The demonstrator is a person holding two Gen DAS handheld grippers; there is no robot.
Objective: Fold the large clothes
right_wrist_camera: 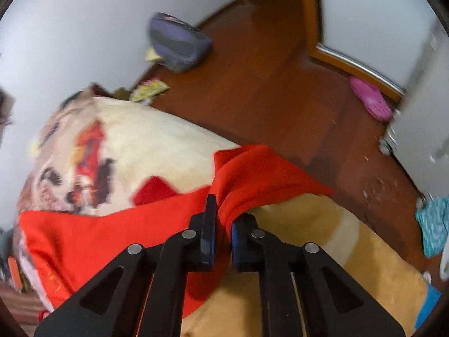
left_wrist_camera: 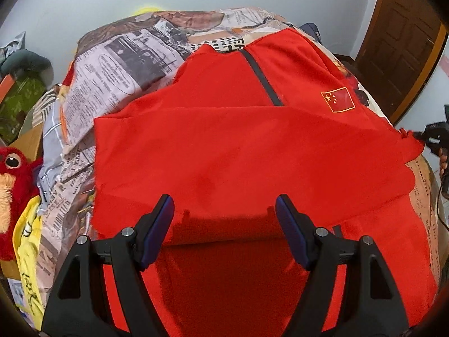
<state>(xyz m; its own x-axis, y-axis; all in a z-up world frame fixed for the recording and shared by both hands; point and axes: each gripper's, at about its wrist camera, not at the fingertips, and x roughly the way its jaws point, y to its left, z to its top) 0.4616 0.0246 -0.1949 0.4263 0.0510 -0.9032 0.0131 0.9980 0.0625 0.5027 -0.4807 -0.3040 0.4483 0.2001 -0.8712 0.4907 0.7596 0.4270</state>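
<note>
Red jacket (left_wrist_camera: pixel 241 151) spread on bed (left_wrist_camera: pixel 118 64), dark zip, flag patch on chest, lower part folded up over front. Left tongs (left_wrist_camera: pixel 224 216) apart above fold. Right tongs (right_wrist_camera: pixel 223 224) clamped on bunched jacket edge.

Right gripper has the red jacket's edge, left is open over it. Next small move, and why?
Probably lower the left gripper and close on the red jacket below it. The right gripper already pinches a bunched edge, while the left one's open pads hold nothing, so a fold needs that second grip.
</note>
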